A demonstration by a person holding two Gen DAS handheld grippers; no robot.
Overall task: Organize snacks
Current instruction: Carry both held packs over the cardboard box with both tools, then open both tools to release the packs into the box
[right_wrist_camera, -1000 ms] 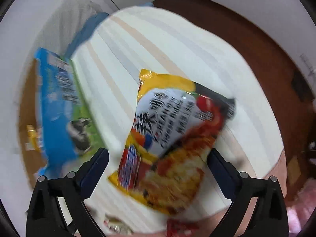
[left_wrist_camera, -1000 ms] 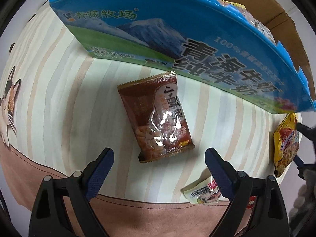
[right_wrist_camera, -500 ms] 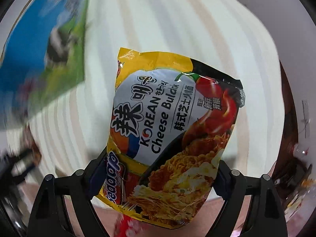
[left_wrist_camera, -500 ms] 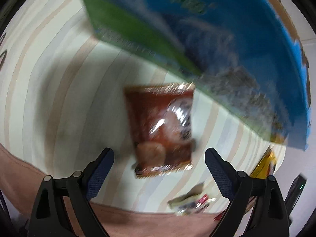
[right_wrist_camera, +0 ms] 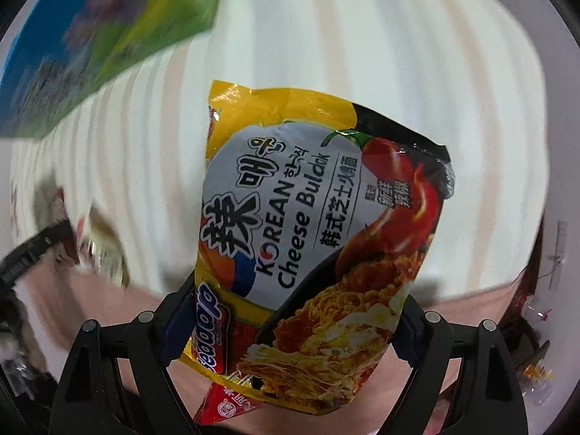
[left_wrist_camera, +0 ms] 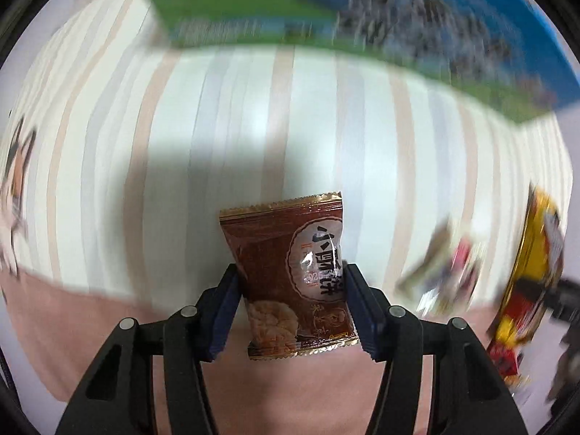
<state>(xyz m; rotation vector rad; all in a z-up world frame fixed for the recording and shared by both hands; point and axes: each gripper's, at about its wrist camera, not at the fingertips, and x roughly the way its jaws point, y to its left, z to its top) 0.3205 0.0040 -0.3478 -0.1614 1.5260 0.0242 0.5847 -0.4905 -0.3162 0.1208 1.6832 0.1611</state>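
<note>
Snacks sit clamped in both grippers. The left gripper (left_wrist_camera: pixel 290 290) pinches the brown packet (left_wrist_camera: pixel 293 279) across its width, long axis pointing away toward the far blue-green box (left_wrist_camera: pixel 362 11). The right gripper (right_wrist_camera: pixel 290 322) grips the yellow noodle bag (right_wrist_camera: pixel 311 239) the same way, box (right_wrist_camera: pixel 90 36) at far left. Judging by this, both loads must travel far-side, into that box; the left looks nearer.

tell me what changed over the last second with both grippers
The left gripper closed from wide open onto the brown snack packet. The right gripper closed onto the yellow noodle packet. The blue milk carton and striped tablecloth stayed, apart from camera shift.
</note>
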